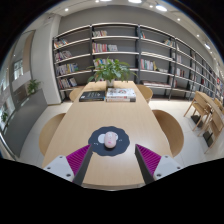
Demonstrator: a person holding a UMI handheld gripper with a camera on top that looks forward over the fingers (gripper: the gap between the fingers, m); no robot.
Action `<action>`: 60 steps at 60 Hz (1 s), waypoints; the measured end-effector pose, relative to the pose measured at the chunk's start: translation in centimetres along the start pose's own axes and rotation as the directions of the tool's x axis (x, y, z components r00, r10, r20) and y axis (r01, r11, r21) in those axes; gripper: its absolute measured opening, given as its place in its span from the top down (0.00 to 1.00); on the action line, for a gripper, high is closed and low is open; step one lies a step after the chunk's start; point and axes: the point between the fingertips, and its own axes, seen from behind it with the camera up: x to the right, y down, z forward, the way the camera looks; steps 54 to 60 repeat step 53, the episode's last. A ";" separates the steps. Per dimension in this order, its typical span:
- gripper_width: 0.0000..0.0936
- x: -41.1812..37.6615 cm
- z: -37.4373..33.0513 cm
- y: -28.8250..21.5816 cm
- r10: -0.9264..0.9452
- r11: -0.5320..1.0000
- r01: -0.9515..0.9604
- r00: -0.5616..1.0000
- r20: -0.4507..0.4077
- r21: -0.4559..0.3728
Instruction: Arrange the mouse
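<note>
A small pale pink mouse (110,139) sits on a dark round-edged mouse mat (109,142) on a long wooden table (100,115). My gripper (111,160) is open and empty. Its two fingers, with magenta pads (77,158), stand wide apart at the near side of the table. The mouse and mat lie just ahead of the fingers, centred between them, with table surface showing on both sides.
Stacked books (121,95) and a dark book (92,96) lie at the table's far end, with a potted plant (111,71) behind them. Wooden chairs (170,130) flank the table. Bookshelves (120,50) line the back wall. Another table (208,110) stands at the right.
</note>
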 end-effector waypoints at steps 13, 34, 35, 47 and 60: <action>0.10 0.3 -3.9 1.5 0.005 1.000 -0.005 1.000 0.008 0.004; 0.09 -0.3 -5.9 4.0 0.002 1.000 -0.002 1.000 0.023 -0.016; 0.09 -0.2 -5.7 3.9 0.002 1.000 -0.002 1.000 0.021 -0.018; 0.09 -0.3 -5.9 3.7 0.005 1.000 -0.005 1.000 0.024 -0.010; 0.09 -0.2 -6.0 3.5 0.000 1.000 0.000 1.000 0.022 -0.002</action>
